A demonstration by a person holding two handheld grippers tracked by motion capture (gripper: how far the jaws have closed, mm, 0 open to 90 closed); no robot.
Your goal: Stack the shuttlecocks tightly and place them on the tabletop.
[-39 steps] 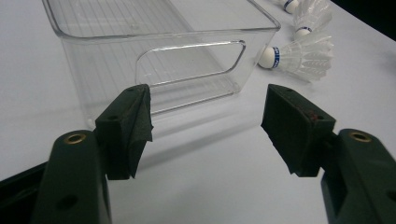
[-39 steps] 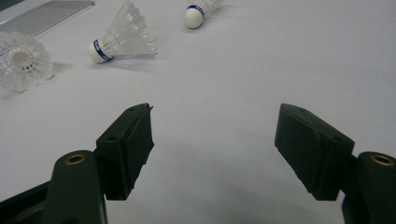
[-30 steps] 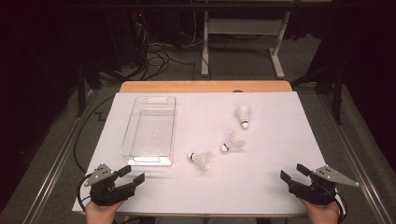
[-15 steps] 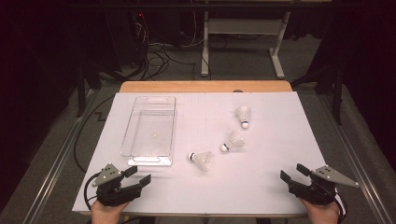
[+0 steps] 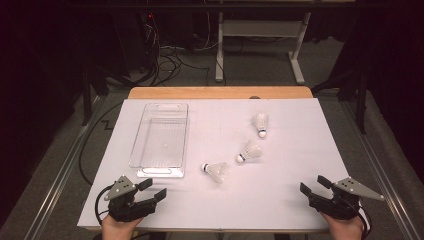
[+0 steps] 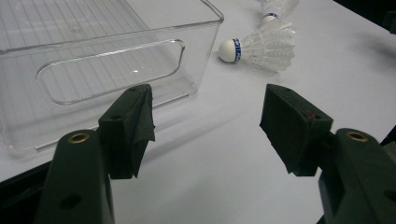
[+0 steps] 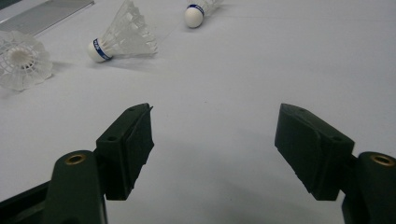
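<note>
High view: three white feathered shuttlecocks; nearest (image 5: 216, 170) lies centre, cork toward 9 o'clock, beside clear ribbed plastic bin (image 5: 150, 172) on white bench (image 5: 280, 200).
Left gripper view: left tool (image 6: 208, 119) wide open, empty.
Right gripper view: right tool (image 7: 212, 140) wide open, empty.

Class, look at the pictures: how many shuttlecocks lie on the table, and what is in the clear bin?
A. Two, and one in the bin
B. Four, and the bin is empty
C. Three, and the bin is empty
C: three shuttlecocks lie on the table right of the bin, which holds nothing.
</note>
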